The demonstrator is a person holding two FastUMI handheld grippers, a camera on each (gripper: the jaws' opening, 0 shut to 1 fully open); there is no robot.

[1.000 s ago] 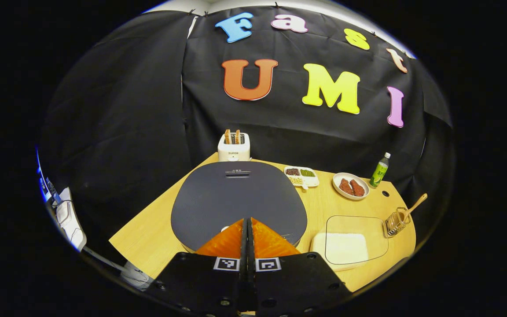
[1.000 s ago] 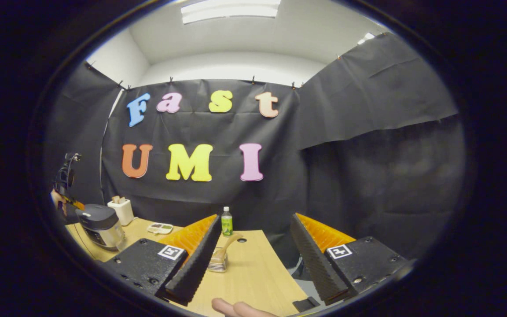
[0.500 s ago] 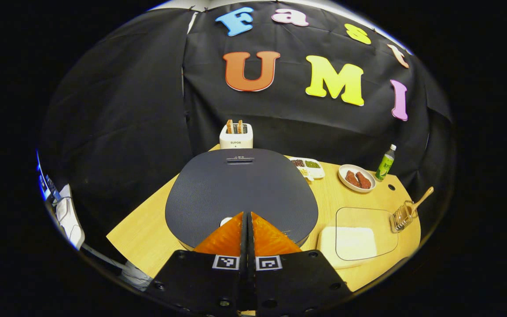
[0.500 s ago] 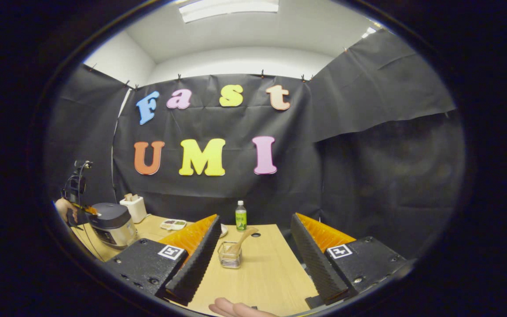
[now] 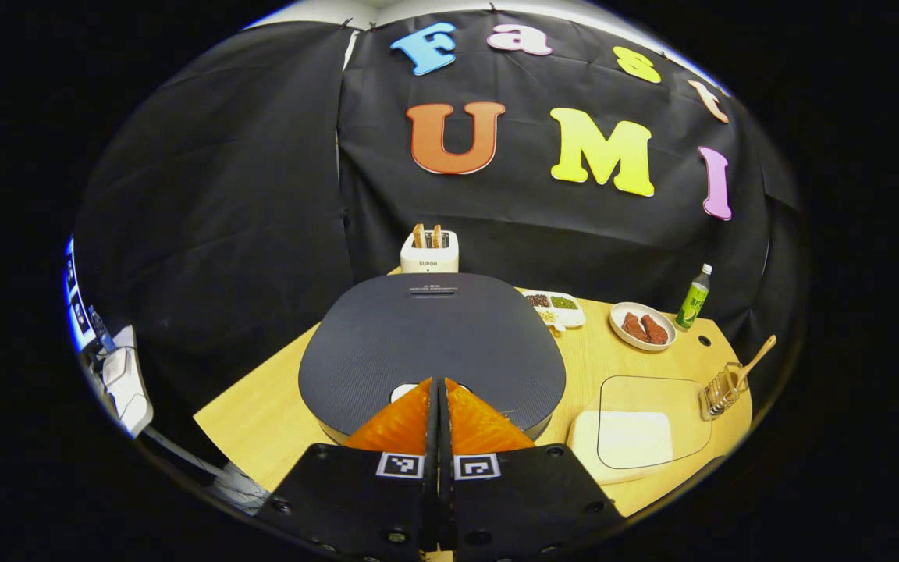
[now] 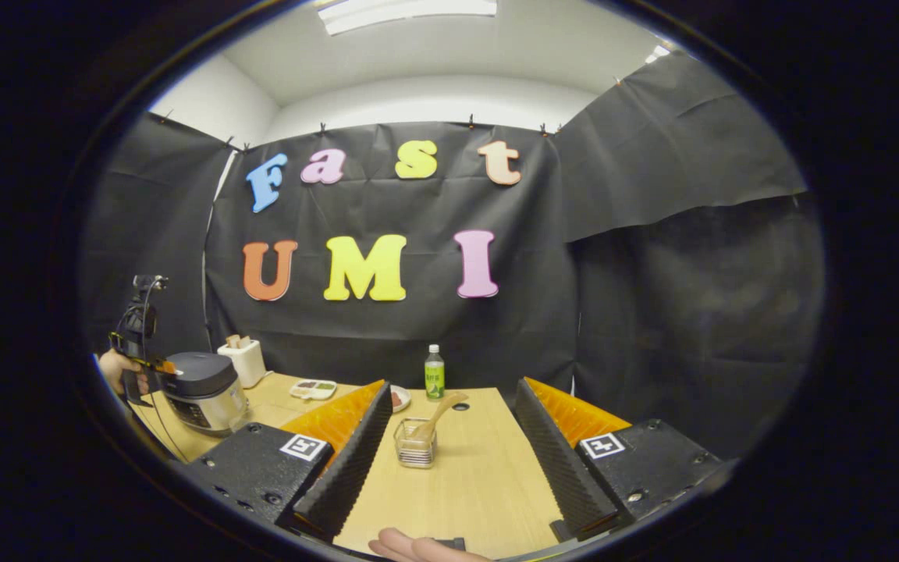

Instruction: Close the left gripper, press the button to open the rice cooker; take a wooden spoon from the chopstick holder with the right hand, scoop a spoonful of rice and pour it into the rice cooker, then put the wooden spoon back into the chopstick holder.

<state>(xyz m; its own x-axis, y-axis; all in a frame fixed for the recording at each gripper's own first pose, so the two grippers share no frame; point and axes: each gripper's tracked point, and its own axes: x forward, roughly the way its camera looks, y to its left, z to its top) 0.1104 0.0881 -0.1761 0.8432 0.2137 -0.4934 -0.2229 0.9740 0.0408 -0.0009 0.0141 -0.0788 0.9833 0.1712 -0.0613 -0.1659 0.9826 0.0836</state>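
Left gripper [image 5: 438, 384]: clenched, fingers together, tips at the front edge of the rice cooker [image 5: 431, 343] lid beside a pale button [image 5: 403, 391]; lid down.
Right gripper [image 6: 449, 437]: released, jaws wide apart, holding nothing, above the tabletop [image 6: 457, 484].
Wooden spoon [image 6: 440, 414]: standing tilted in the chopstick holder [image 6: 415, 442], ahead between the right fingers.
Rice container [image 5: 641, 425]: right of the cooker, near the holder.
Behind cooker: toaster [image 5: 429, 251].

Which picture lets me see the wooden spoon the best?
The right gripper view. There the wooden spoon stands in the chopstick holder, near the middle, between the open right tool. In the left gripper view the spoon is tiny, far off at the table's right edge.
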